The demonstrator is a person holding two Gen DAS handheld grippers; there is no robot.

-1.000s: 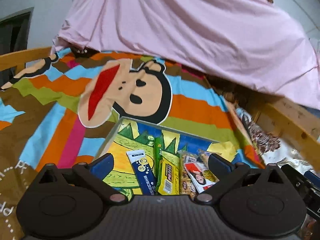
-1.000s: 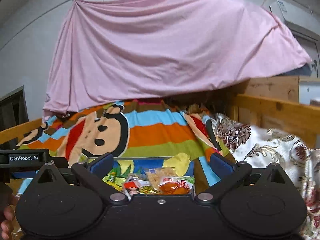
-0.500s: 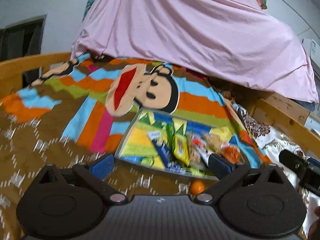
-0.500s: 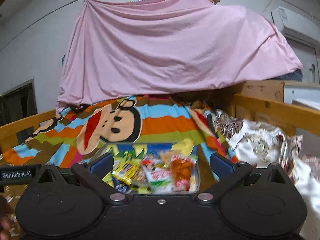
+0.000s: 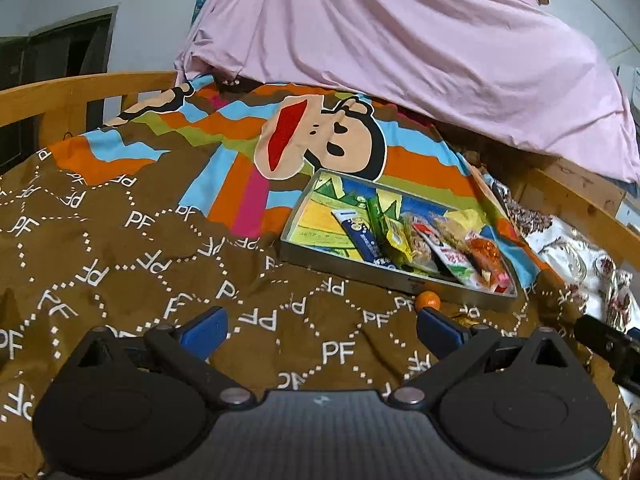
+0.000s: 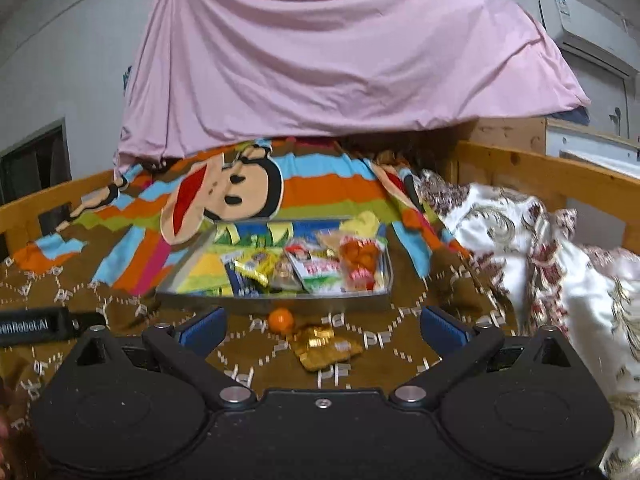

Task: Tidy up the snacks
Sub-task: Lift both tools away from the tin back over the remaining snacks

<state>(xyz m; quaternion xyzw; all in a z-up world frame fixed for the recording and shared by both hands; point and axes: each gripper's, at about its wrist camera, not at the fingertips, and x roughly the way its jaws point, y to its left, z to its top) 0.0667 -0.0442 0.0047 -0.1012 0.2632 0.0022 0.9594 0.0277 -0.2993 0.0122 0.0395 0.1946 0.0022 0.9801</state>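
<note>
A shallow metal tray [image 5: 352,270] [image 6: 264,303] lies on the bed and holds several snack packets: a blue one [image 5: 362,236], a yellow-green one [image 5: 394,234], a white-red one [image 6: 320,270] and an orange one [image 5: 486,252] [image 6: 360,258]. In front of the tray on the blanket lie a small orange ball [image 5: 428,301] [image 6: 281,317] and a golden wrapper [image 6: 324,346]. My left gripper [image 5: 320,330] is open and empty, well short of the tray. Over the ball and the wrapper, my right gripper [image 6: 322,328] also stands open with nothing in it.
A brown and striped cartoon blanket [image 5: 132,248] covers the bed. A pink sheet [image 6: 340,60] hangs over the far end. Wooden rails [image 5: 80,92] [image 6: 552,176] run along both sides. A white floral quilt [image 6: 560,264] is bunched at the right.
Both grippers have pulled back from the tray and risen. The tray now shows whole, and the orange ball and golden wrapper in front of it have come into view.
</note>
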